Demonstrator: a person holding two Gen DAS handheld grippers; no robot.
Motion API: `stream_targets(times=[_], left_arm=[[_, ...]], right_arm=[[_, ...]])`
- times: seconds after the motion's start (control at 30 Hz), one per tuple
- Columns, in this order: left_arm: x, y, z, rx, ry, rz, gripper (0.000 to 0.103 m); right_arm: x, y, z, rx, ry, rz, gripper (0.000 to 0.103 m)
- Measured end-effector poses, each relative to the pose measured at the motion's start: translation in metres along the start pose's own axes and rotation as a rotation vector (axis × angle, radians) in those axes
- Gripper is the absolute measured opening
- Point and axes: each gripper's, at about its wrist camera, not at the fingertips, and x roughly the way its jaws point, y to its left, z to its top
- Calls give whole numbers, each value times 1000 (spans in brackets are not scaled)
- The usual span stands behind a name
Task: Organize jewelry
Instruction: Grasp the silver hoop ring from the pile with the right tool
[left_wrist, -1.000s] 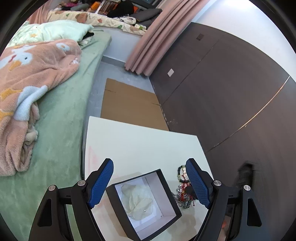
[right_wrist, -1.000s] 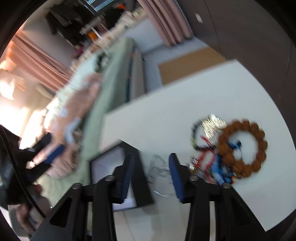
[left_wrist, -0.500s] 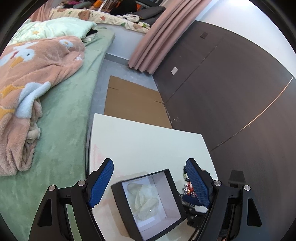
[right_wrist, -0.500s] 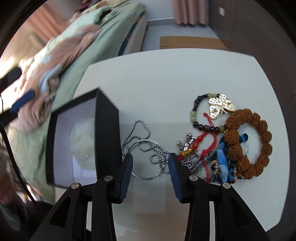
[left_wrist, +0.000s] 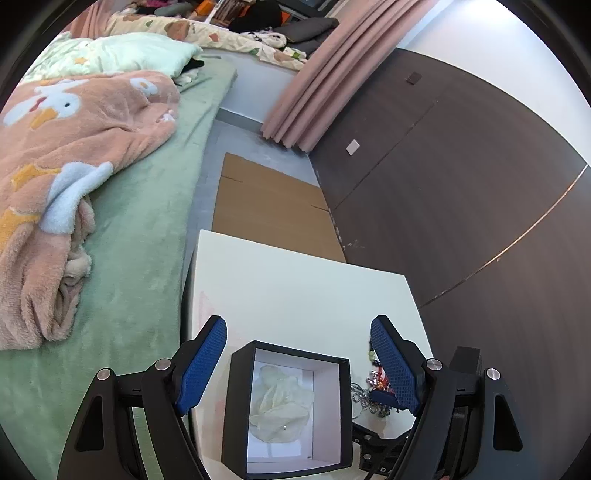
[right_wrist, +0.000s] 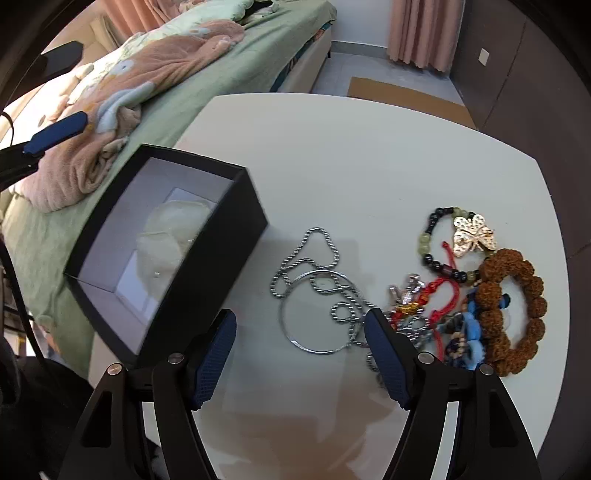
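A black jewelry box (right_wrist: 166, 243) with a white lining and a pale cloth inside stands open on the white table (right_wrist: 362, 155). It also shows in the left wrist view (left_wrist: 288, 410), between my left fingers. My left gripper (left_wrist: 299, 332) is open and empty above it. My right gripper (right_wrist: 301, 325) is open and empty, just over a silver chain (right_wrist: 314, 258) and a silver bangle (right_wrist: 317, 314). To their right lie a dark bead bracelet with a gold butterfly (right_wrist: 472, 232), a brown bead bracelet (right_wrist: 513, 310) and red and blue cords (right_wrist: 443, 306).
A bed with a green sheet and a pink blanket (left_wrist: 74, 147) runs along the table's left side. A dark wardrobe wall (left_wrist: 461, 184) stands on the right. Flat cardboard (left_wrist: 269, 206) lies on the floor beyond the table.
My right gripper has opened wider and moved in over the silver chain and bangle. My left gripper has drawn back a little, and the box sits more squarely between its fingers.
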Motion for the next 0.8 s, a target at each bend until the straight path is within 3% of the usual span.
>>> stream_targets(times=[0.27, 0.7, 0.77, 0.8], left_arm=[[-4, -1, 1, 8, -3, -11, 81], [-9, 2, 3, 5, -17, -3, 81], [-12, 2, 3, 5, -24, -4, 81], [-14, 1, 3, 5, -26, -5, 81]], right_arm=[[14, 15, 11, -136, 17, -56, 72], [18, 6, 16, -127, 1, -21, 72], [17, 6, 16, -126, -3, -21, 69], [16, 6, 15, -125, -5, -21, 62]])
